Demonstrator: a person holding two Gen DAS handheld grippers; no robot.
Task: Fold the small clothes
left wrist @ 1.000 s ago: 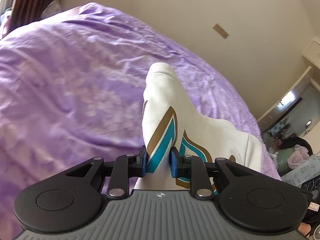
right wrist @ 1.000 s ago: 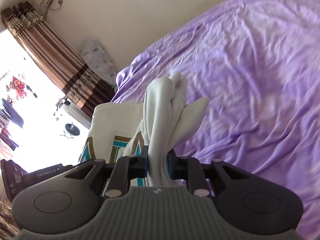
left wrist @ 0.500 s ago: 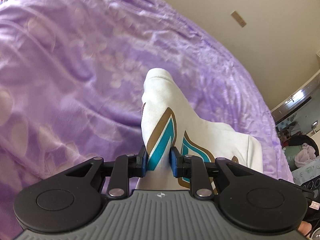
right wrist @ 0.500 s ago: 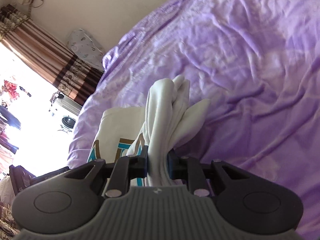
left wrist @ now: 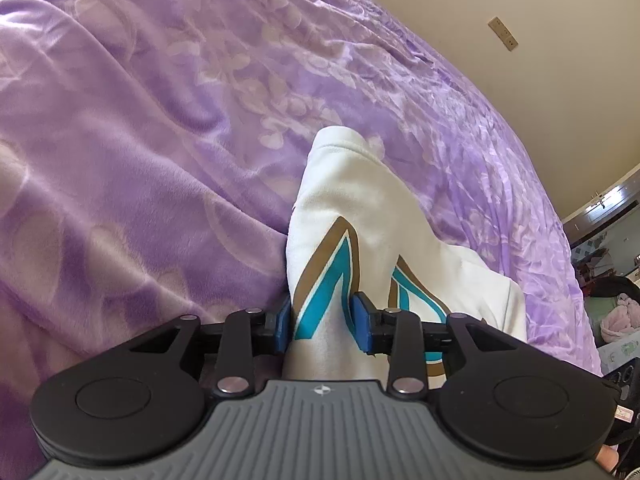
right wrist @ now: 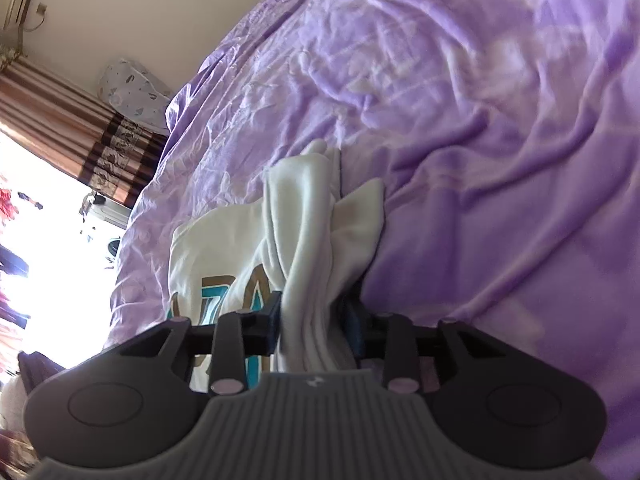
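Note:
A small white garment (left wrist: 352,208) with a teal and brown print lies on the purple blanket (left wrist: 140,120). A bunched fold of it runs up between the blue pads of my left gripper (left wrist: 322,320). Those jaws are opening and the cloth sits loosely between them. In the right wrist view the white garment (right wrist: 216,240) lies partly flat at the left, and a twisted bundle of it passes through my right gripper (right wrist: 314,320). The right jaws are opening too, and a dark gap shows beside the right pad.
The purple blanket (right wrist: 500,120) is rumpled into ridges all around. A beige wall with a socket (left wrist: 503,33) is beyond the bed. A striped curtain (right wrist: 68,136) and a bright window are at the left, and furniture clutter (left wrist: 612,304) at the right.
Both grippers have sunk towards the bed, laying the garment onto the blanket. Both pairs of jaws, shut tight on the cloth before, now stand wider apart.

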